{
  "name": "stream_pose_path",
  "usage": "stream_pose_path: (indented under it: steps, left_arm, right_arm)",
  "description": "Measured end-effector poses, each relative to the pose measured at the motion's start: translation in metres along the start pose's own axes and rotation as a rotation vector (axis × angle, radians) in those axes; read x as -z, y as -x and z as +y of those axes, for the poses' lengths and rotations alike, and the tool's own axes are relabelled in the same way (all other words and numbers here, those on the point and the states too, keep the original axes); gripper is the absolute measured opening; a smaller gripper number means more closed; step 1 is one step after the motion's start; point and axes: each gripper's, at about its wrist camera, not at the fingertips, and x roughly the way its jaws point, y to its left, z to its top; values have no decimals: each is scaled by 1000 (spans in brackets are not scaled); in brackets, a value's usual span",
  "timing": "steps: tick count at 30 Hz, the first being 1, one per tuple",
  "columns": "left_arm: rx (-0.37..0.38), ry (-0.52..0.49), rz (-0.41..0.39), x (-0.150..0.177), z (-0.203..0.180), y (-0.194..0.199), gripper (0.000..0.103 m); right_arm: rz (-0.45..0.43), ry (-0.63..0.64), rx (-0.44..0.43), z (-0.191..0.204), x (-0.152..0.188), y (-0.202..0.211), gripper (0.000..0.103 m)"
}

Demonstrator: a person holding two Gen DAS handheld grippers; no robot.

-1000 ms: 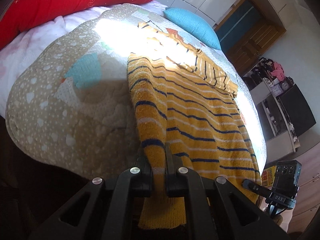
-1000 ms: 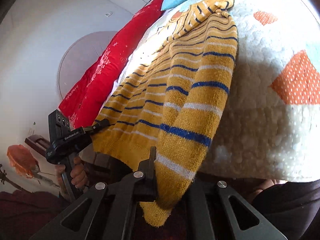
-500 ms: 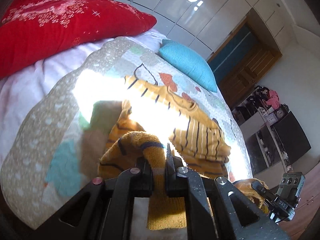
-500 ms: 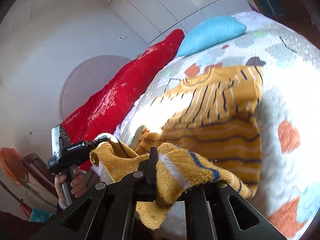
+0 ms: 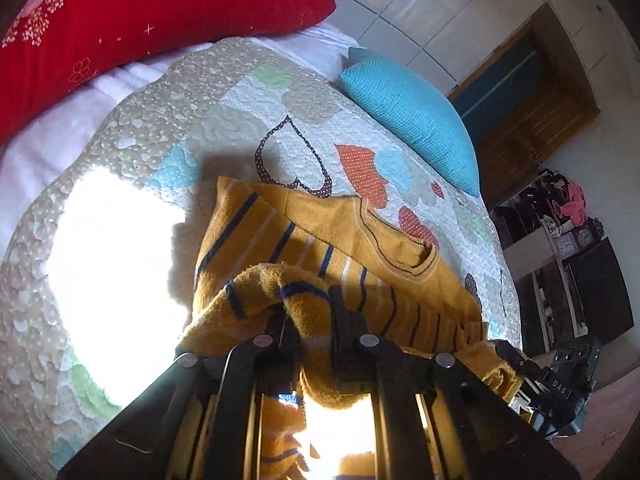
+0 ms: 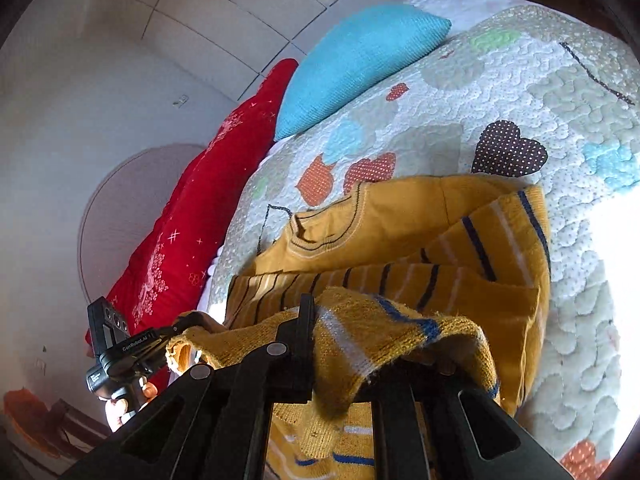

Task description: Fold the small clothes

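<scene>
Sweater (image 5: 320,236): a mustard-yellow knit with navy and white stripes lies on the quilt, neckline toward the pillows; its lower hem is lifted and doubled over the striped body, so the fuzzy underside of the knit faces up near both cameras.
Neckline (image 6: 320,232): ribbed collar with dark trim lines, lying flat and open on the quilt beyond the raised hem.
Left gripper (image 5: 310,320): its two black fingers are drawn close together with a bunched fold of the sweater's hem pinched between them; the cloth hangs down behind the fingers into bright glare.
Right gripper (image 6: 344,344): one finger shows, pressed against the hem; the other is hidden under draped knit, yet the hem hangs pinched from it, so the jaws read as clamped on the sweater.
Between the two: the hem stretches from one gripper to the other, each tool showing at the edge of the other's view with cloth in its tip.
Hand (image 6: 124,400): fingers wrap the handle of the left gripper, low in the right wrist view.
Quilt (image 5: 168,128): pale patchwork with hearts in orange, blue and dotted brown; one sunlit patch is washed out white.
Blue pillow (image 5: 412,112): at the head of the bed, apart from the sweater.
Red pillow (image 5: 140,12): beside the blue one.
</scene>
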Motion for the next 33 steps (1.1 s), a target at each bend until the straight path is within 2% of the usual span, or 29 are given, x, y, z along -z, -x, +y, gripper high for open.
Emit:
stream_pose_path:
  steps: [1,3,6,8,10,12,13,16,18,21,25,27,29,31,33]
  left_arm:
    - [19,40,19,-7,6,-10,12]
    - [75,117,54,-18,18,-27,18]
    - [181,231,78,-28,35,-41,35]
    - [233,293,69,-32,43,-44,49]
    - [267,333,54,-37,47,-43,53]
    - [260,339,21,-43,51,-39,57]
    - [244,343,-2,-47,52,-35,62]
    - [212,358,-27,-56,60,-26,64]
    - [168,319,-36,-57,59,-17,64]
    - [82,209,-38,-49,51,-1,66]
    - [-11,38,-26,-26,43,19,72]
    - [-60,-51,-13,-11,39,24,75]
    - [-70,-121,8,5,40,27,78]
    - [-60,-155,37,21,45,28,86]
    - [-60,-153,59,33,52,24,88]
  right_arm:
    - [9,-34,0,-8,-7,-9,14]
    - [21,-97,-16,-23,-19,-24,29]
    - [8,-166,-42,-38,-33,-37,50]
    - [-6,-201,-58,-44,-40,-43,54]
    - [-13,-221,-62,-48,-45,-49,58]
    - [-16,-227,-52,-49,-51,-56,62]
    - [-18,-228,-45,-49,-53,-58,63]
    - [-35,-245,-33,-51,-62,-62,65]
    - [-48,-254,-10,-53,-70,-62,68]
    - [-75,-256,48,-54,-83,-54,70]
    - [-102,-189,101,-48,-81,-19,75]
    - [-88,-132,141,-46,-67,2,76]
    - [-62,-95,168,-49,-46,22,76]
    - [-37,-68,199,-53,-21,40,77]
    - [-17,-61,200,-57,4,52,77]
